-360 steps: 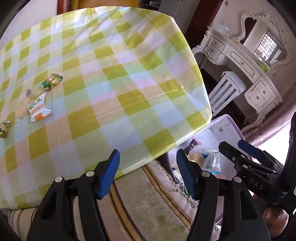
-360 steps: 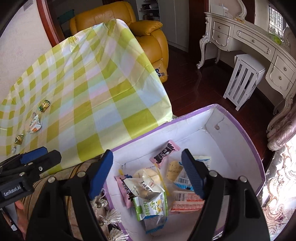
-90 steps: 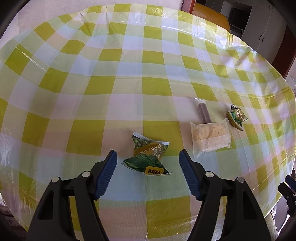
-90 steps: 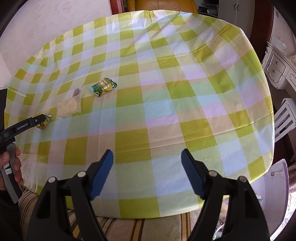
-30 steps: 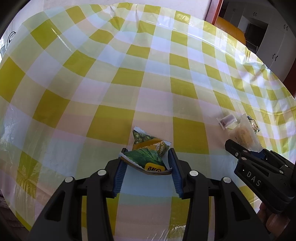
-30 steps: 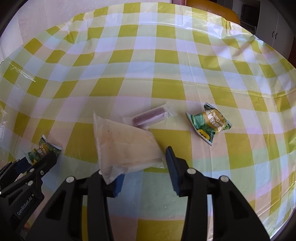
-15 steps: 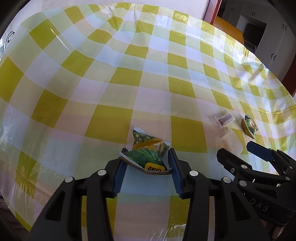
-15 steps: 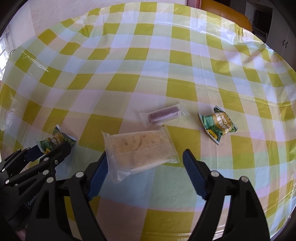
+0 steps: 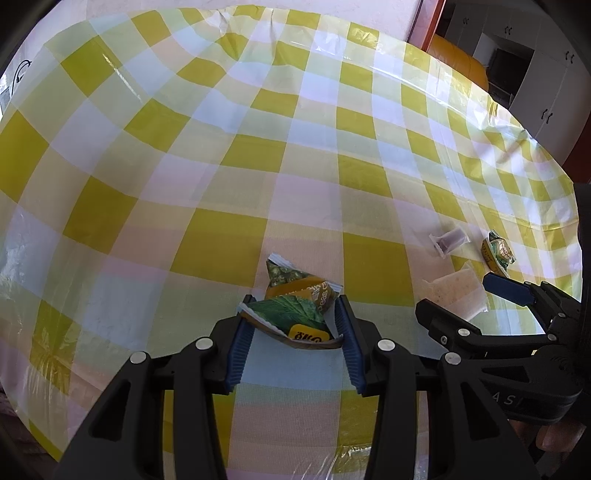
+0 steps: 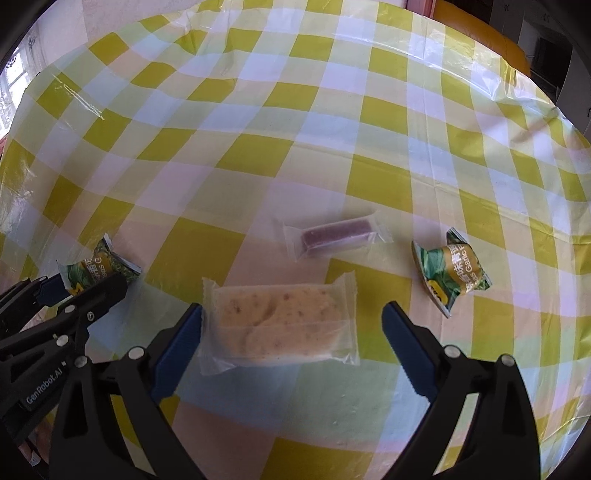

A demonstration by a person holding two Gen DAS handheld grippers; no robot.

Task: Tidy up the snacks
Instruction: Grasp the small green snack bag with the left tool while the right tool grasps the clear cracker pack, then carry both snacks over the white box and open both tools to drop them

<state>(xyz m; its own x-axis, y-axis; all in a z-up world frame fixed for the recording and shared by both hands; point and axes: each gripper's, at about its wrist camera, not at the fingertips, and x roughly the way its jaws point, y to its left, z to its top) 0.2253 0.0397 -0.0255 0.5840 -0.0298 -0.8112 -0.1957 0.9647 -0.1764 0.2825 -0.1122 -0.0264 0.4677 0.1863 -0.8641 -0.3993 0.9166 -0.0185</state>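
My left gripper (image 9: 294, 321) is shut on a green pea snack packet (image 9: 295, 295), low over the checked tablecloth (image 9: 221, 147). The right wrist view shows the same gripper (image 10: 85, 284) and packet (image 10: 92, 269) at the left. My right gripper (image 10: 293, 314) has its jaws opening wide. A clear-wrapped pale cracker packet (image 10: 280, 325) lies flat on the cloth between them, and the pads do not press on it. In the left wrist view the right gripper (image 9: 456, 297) sits at the right, over that cracker packet (image 9: 458, 288).
A purple bar in a clear wrapper (image 10: 334, 236) and a second green packet (image 10: 450, 273) lie just beyond the cracker packet. A yellow armchair (image 10: 480, 33) stands behind the table's far edge. White cabinets (image 9: 535, 74) are at the back right.
The right gripper's jaws went from shut on the tilted cracker packet to wide apart, and the packet now lies flat on the cloth. The left gripper kept its hold and place.
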